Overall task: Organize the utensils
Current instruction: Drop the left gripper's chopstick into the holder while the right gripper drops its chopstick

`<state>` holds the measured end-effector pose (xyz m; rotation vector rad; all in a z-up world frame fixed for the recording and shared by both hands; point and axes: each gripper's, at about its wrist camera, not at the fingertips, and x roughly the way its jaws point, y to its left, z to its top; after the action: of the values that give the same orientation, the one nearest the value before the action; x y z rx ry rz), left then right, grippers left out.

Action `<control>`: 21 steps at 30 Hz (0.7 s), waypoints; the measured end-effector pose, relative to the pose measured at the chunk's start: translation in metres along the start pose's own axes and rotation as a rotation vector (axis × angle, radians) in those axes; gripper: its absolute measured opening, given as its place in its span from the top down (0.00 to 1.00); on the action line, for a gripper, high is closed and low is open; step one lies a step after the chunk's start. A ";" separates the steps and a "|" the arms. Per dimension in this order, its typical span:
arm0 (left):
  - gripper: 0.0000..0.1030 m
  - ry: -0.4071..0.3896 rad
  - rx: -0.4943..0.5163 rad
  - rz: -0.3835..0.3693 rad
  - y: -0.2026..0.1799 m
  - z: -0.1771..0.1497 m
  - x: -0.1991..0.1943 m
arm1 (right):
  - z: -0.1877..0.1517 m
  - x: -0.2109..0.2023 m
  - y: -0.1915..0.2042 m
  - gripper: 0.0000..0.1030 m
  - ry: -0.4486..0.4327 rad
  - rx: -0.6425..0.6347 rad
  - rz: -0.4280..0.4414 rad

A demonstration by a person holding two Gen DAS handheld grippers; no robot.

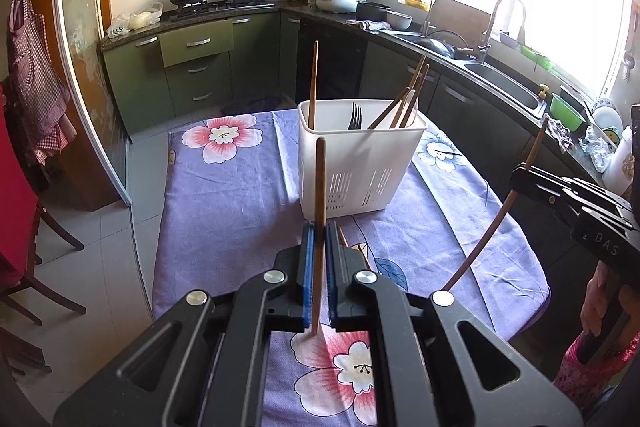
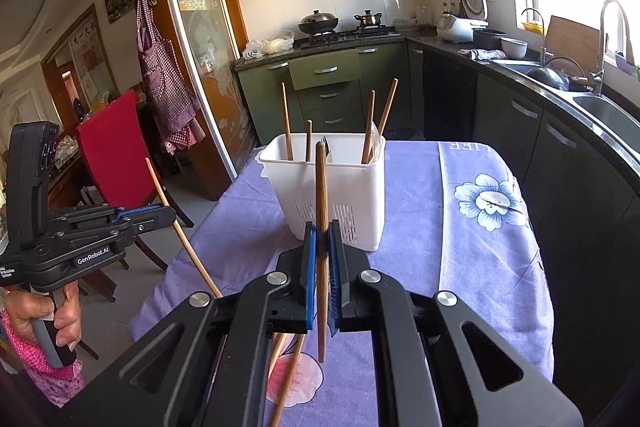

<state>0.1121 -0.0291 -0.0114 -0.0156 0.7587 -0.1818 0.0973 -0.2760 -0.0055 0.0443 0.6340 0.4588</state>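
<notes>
Wooden chopsticks are the things being sorted here, one clamped upright in each claw. Low in the centre of the left wrist view, the left claw (image 1: 319, 239) has its blue pads pressed together on a chopstick (image 1: 319, 211), gripping it near the middle so the top rises above the pads and the lower end hangs just above the purple flowered tablecloth (image 1: 224, 187). The right wrist view shows the same thing: the right claw (image 2: 321, 247) is closed on a second chopstick (image 2: 321, 195), also held near its middle.

Just above each claw, at the centre of both frames, stands a white plastic utensil holder (image 2: 340, 187) on the cloth. It already contains several chopsticks and a dark fork (image 1: 354, 115).

More chopsticks (image 2: 292, 375) lie on the cloth at the bottom of the right wrist view; how many is hard to tell, as the claw hides part of them.

These sticks look light, stiff and smooth, so they could pivot or slip between the pads. A mid-length grip seems best for keeping them vertical while lowering them into the holder.
</notes>
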 end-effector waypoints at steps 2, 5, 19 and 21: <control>0.95 -0.004 0.008 -0.002 -0.002 0.003 -0.002 | 0.006 -0.004 0.001 0.93 -0.008 -0.010 0.004; 0.95 -0.007 0.014 -0.012 -0.004 0.010 -0.006 | 0.015 -0.009 0.002 0.93 -0.025 -0.022 0.000; 0.95 -0.082 0.072 -0.027 -0.017 0.066 -0.034 | 0.073 -0.030 0.011 0.93 -0.113 -0.054 0.015; 0.95 -0.096 0.077 -0.037 -0.019 0.074 -0.038 | 0.084 -0.033 0.011 0.93 -0.134 -0.056 0.017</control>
<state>0.1328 -0.0456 0.0702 0.0342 0.6558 -0.2439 0.1181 -0.2716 0.0828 0.0275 0.4899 0.4858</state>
